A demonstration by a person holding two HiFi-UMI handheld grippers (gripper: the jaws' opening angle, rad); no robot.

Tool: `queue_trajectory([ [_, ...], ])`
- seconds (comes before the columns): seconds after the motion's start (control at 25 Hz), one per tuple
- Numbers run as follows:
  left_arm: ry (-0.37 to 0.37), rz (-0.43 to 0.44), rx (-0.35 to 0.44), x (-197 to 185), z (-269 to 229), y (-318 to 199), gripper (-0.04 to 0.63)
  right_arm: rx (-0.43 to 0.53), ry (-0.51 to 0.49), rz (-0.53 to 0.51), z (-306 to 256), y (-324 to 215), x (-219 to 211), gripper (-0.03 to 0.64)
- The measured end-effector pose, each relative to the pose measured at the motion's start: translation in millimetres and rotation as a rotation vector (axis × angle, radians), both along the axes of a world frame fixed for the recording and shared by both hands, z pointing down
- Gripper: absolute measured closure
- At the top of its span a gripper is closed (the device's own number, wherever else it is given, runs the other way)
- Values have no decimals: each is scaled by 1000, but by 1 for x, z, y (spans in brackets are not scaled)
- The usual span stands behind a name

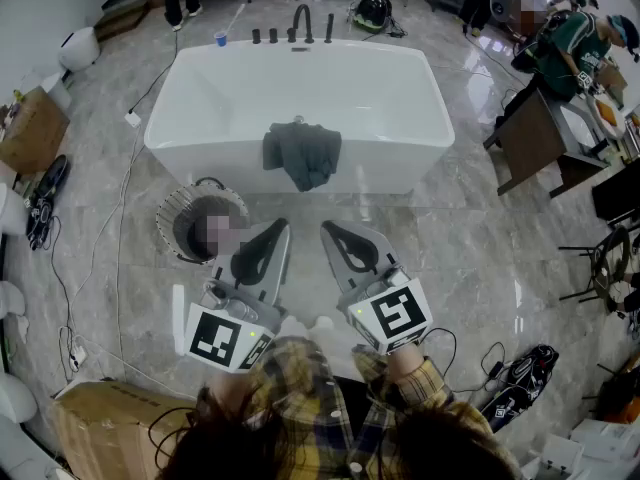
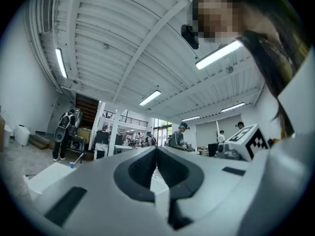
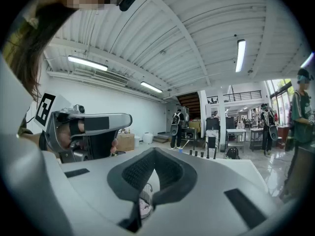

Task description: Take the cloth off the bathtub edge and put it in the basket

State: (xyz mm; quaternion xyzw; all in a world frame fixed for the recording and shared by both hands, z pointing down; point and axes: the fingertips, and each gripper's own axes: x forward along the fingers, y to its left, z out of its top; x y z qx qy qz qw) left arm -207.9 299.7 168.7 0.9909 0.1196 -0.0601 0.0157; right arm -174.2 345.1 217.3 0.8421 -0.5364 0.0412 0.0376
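Note:
A dark grey cloth point(image 1: 302, 154) hangs over the near edge of the white bathtub point(image 1: 200, 98), bunched and draped down its outer wall. The round wire basket point(image 1: 172, 211) stands on the floor left of the cloth, close to the tub. My left gripper point(image 1: 278, 226) and right gripper point(image 1: 328, 228) are held side by side below the tub, both pointing toward it, shut and empty. The cloth lies a little beyond and between their tips. In the left gripper view the jaws point(image 2: 156, 149) meet at a closed seam; the right gripper view shows the same point(image 3: 155, 152).
Black taps point(image 1: 301, 24) and a blue cup point(image 1: 221, 38) stand at the tub's far end. Cables trail over the marble floor at left. Cardboard boxes point(image 1: 32, 128) point(image 1: 100, 420) sit left; a table with chairs point(image 1: 535, 140) and a person are at right. A bag point(image 1: 520, 378) lies lower right.

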Motion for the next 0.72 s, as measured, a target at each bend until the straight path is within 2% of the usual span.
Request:
queue_trajectory([
  [0.72,3,-64,76,6,-5,37,578,63,-11,-13,-1,46,22,601],
])
